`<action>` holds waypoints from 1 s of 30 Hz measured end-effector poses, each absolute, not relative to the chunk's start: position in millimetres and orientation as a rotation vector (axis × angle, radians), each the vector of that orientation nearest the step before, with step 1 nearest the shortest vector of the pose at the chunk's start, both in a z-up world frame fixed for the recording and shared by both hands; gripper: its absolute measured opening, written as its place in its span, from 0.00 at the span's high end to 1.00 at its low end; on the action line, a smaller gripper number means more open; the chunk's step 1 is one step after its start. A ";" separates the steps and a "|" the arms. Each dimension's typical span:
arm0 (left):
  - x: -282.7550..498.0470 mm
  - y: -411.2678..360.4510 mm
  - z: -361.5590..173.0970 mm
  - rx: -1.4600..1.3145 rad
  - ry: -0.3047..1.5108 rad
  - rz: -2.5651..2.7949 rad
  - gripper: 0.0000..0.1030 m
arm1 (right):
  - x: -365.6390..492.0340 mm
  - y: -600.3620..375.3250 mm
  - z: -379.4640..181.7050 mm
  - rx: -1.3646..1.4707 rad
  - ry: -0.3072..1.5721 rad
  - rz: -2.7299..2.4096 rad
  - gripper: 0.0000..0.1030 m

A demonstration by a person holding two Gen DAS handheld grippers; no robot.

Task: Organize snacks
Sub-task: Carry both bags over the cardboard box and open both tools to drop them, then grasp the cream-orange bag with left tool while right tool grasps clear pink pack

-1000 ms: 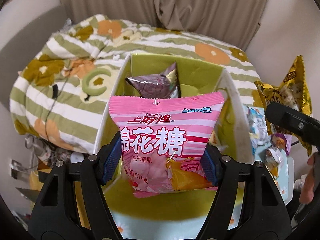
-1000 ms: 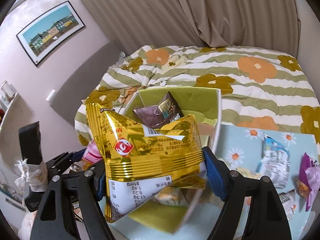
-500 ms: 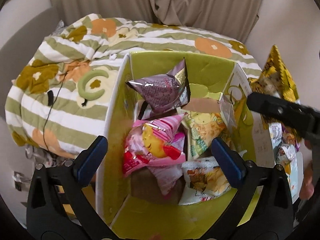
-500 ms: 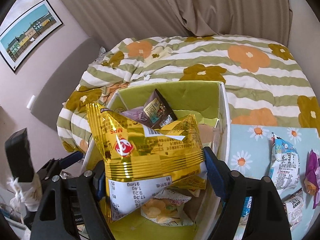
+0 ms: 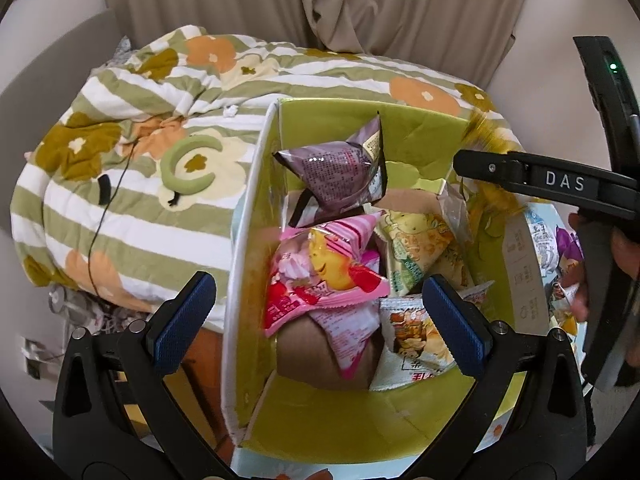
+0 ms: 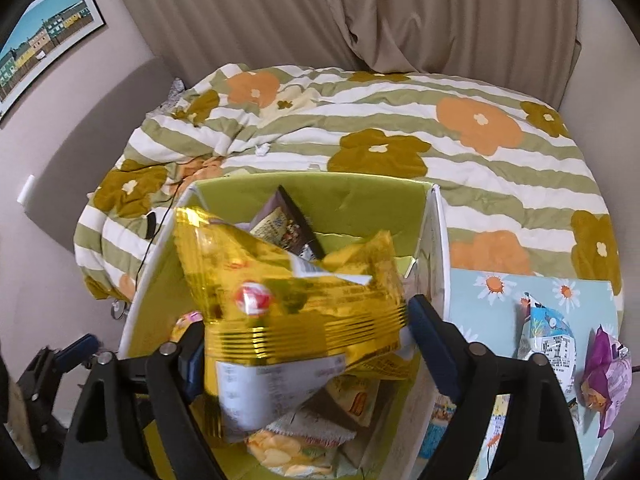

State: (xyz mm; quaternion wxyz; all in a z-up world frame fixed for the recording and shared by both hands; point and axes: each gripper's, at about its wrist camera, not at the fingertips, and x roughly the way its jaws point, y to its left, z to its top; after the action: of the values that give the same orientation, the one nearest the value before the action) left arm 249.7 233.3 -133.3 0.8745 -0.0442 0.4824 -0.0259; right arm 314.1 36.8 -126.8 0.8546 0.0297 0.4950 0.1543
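Now | left gripper (image 5: 316,316) spread, empty, low centre over green box (image 5: 404,132) | right gripper (image 6: 304,344) jaws just been opening, gold snack bag (image 6: 296,300) mid-frame between them, blurred; cannot tell if I'm pinching it | bag likely light, crinkly, slippery; grip sealed edge

Both rigs look the same: the left gripper (image 5: 318,312) and the right gripper (image 6: 304,340) are chunky matte black plastic frames with two angled arms each. The fingers (image 5: 184,312) end in dark blue pads with a fine ribbed grip texture. Small round silver screws sit at the arm joints. From the left camera, the other gripper's black bar has "DAS" in white letters, plus a tiny green light on its upright part.
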 end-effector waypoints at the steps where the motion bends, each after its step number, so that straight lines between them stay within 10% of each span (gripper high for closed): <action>1: 248.7 234.3 -133.4 -0.090 1.008 -0.053 0.00 | 314.6 36.2 -128.6 0.063 1.035 0.315 0.07; 30: 167.9 174.4 -64.9 -0.094 0.873 -0.088 0.00 | 193.8 -34.0 -37.9 0.017 0.817 0.351 0.00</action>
State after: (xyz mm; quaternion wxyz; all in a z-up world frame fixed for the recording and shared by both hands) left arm 167.9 174.4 -64.9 0.9043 -0.0455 0.4224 -0.0427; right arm 193.8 -34.0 -37.9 0.9027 0.0083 0.3952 0.1699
